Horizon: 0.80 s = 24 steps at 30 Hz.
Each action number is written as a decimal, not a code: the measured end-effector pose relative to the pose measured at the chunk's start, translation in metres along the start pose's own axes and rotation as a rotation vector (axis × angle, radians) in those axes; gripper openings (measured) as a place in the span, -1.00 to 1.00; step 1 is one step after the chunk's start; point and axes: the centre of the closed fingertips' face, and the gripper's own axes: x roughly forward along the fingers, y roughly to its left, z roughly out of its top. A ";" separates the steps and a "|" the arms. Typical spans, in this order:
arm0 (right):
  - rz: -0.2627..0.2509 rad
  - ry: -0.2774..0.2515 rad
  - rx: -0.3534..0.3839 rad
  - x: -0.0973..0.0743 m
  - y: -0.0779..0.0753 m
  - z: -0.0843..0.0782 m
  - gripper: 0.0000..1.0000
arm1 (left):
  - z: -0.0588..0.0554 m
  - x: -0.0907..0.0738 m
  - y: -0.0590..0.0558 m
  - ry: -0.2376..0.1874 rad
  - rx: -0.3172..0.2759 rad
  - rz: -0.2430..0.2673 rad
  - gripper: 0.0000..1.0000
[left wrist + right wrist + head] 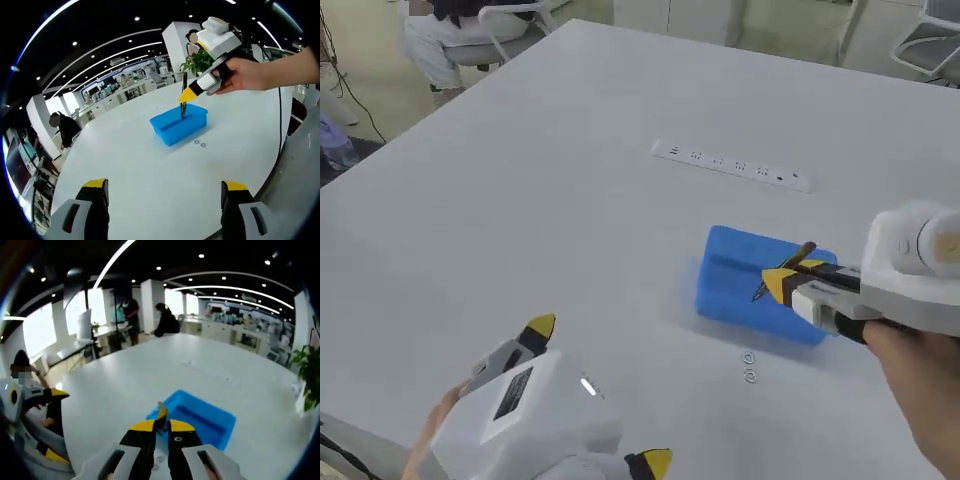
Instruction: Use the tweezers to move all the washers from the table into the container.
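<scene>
A blue container (740, 290) stands on the white table, also seen in the left gripper view (172, 131) and the right gripper view (205, 422). Two small washers (749, 366) lie on the table just in front of it, and they appear beside it too (199, 143). My right gripper (782, 283) is shut on dark tweezers (760, 292), whose tips point down over the container (183, 111). Whether the tips hold a washer is too small to tell. My left gripper (598, 395) hovers open near the table's front edge, holding nothing (165, 187).
A white power strip (730, 163) lies on the table beyond the container. A person sits on a chair (470, 40) off the far left corner. The table (550, 180) spreads wide and bare to the left.
</scene>
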 end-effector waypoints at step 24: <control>-0.021 0.059 0.063 0.002 0.003 -0.042 -0.89 | 0.001 0.000 0.001 -0.003 0.002 0.007 0.89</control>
